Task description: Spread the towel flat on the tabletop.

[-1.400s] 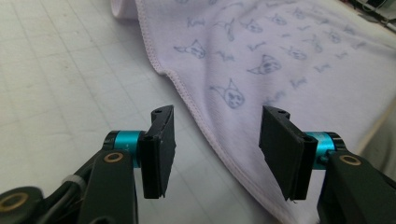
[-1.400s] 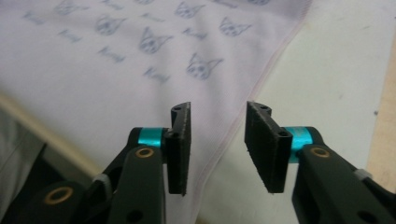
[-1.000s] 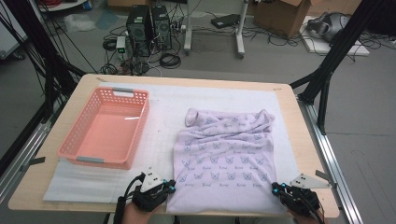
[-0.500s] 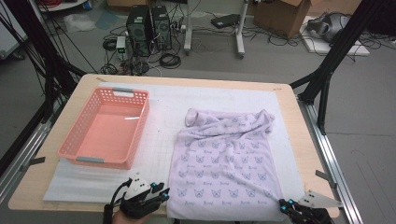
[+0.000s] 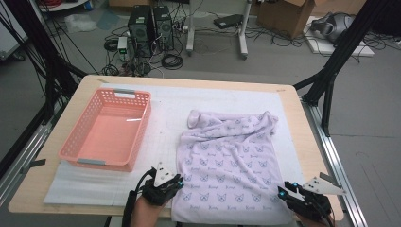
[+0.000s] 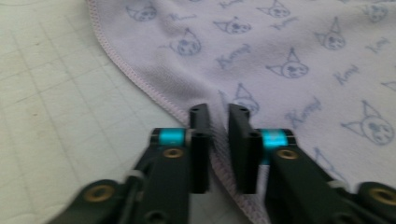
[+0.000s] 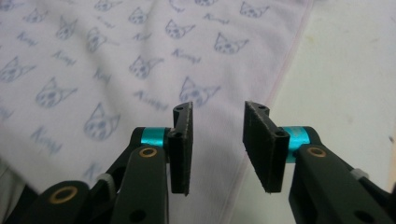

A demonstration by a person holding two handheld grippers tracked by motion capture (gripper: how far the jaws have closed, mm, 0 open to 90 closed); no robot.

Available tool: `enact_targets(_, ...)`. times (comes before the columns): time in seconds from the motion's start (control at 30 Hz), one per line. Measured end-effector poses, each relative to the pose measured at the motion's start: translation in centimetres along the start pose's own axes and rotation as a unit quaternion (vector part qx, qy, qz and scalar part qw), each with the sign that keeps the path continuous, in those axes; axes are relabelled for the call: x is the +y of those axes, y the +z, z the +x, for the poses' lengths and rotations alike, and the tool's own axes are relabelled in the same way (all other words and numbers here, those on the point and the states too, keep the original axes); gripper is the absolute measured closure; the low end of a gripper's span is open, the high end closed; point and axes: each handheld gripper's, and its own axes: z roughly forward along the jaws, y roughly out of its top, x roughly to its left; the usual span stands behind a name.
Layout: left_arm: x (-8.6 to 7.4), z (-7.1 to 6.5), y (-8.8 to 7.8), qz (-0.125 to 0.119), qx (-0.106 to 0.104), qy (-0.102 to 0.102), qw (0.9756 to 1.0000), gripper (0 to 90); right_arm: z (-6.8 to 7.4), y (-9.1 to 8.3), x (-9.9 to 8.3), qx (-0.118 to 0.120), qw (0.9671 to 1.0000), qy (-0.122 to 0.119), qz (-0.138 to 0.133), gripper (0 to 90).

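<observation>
A lilac cloth [image 5: 227,156] printed with cat faces lies spread on the white mat, its far end bunched. My left gripper [image 5: 177,182] is at the cloth's near left edge. In the left gripper view the jaws [image 6: 219,112] stand shut with the stitched hem of the cloth [image 6: 289,56] caught in the narrow slit between them. My right gripper [image 5: 283,191] is at the near right corner. Its jaws [image 7: 218,109] have just been opening and stand apart above the cloth [image 7: 116,56] near its right hem, pressing on nothing.
An empty pink basket [image 5: 142,127] stands on the left of the white mat [image 5: 94,182]. Bare wooden table [image 5: 293,123] runs along the right. Beyond the table's far edge are computer towers, cables and frame legs on the floor.
The left gripper drew off to the left, then came back to the cloth's left hem. The right gripper dipped toward the front edge and returned, its jaws now apart. The cloth's near end lies flatter.
</observation>
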Motion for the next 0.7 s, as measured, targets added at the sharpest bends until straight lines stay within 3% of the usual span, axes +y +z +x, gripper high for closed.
enact_targets(0.1, -0.4, 0.4, -0.8, 0.004, -0.009, -0.007, 0.9999, 86.6, -0.3, 1.4, 0.6, -0.001, 0.9999, -0.011, -0.004, 59.0)
enact_targets(0.13, -1.0, 0.9, -1.9, 0.005, -0.012, -0.014, 0.9998, 86.6, -0.3, 1.7, 0.6, -0.001, 0.9999, -0.010, -0.005, 57.0)
enact_targets(0.23, -1.7, 1.3, -3.0, 0.005, -0.013, -0.022, 0.9997, 86.7, -0.4, 2.0, 0.8, 0.000, 1.0000, -0.002, -0.003, 51.9)
enact_targets(0.37, -2.4, 1.3, -4.3, 0.005, -0.023, -0.011, 0.9997, 86.0, -0.3, 2.7, 1.0, -0.007, 0.9999, 0.010, 0.009, 50.7)
enact_targets(0.43, -2.4, 1.2, -4.3, 0.000, -0.023, -0.012, 0.9997, 81.7, -0.1, 3.1, 0.9, -0.011, 0.9997, 0.005, 0.021, 55.9)
enact_targets(0.47, -2.3, 1.3, -4.2, -0.003, -0.020, -0.019, 0.9996, 67.6, 0.0, 3.2, 0.8, -0.012, 0.9997, -0.004, 0.023, 64.7)
enact_targets(0.5, -2.2, 1.3, -4.1, -0.008, -0.020, -0.024, 0.9995, 67.6, 0.0, 3.2, 0.8, -0.012, 0.9997, -0.004, 0.023, 64.7)
enact_targets(0.53, -2.1, 1.5, -4.0, -0.014, -0.018, -0.030, 0.9993, 55.8, -0.1, 3.0, 0.7, 0.009, 0.9995, -0.007, 0.028, 85.6)
enact_targets(0.57, -1.9, 1.7, -3.9, -0.016, -0.014, -0.038, 0.9990, 55.8, -0.1, 3.0, 0.7, 0.009, 0.9995, -0.007, 0.028, 85.6)
enact_targets(0.6, -1.8, 1.8, -3.8, -0.023, -0.015, -0.049, 0.9984, 52.8, 0.1, 2.5, 0.6, 0.018, 0.9989, -0.022, 0.037, 86.7)
enact_targets(0.7, -1.3, 2.2, -3.4, -0.030, -0.013, -0.060, 0.9977, 50.4, -0.1, 1.8, 0.3, 0.023, 0.9982, -0.033, 0.044, 87.2)
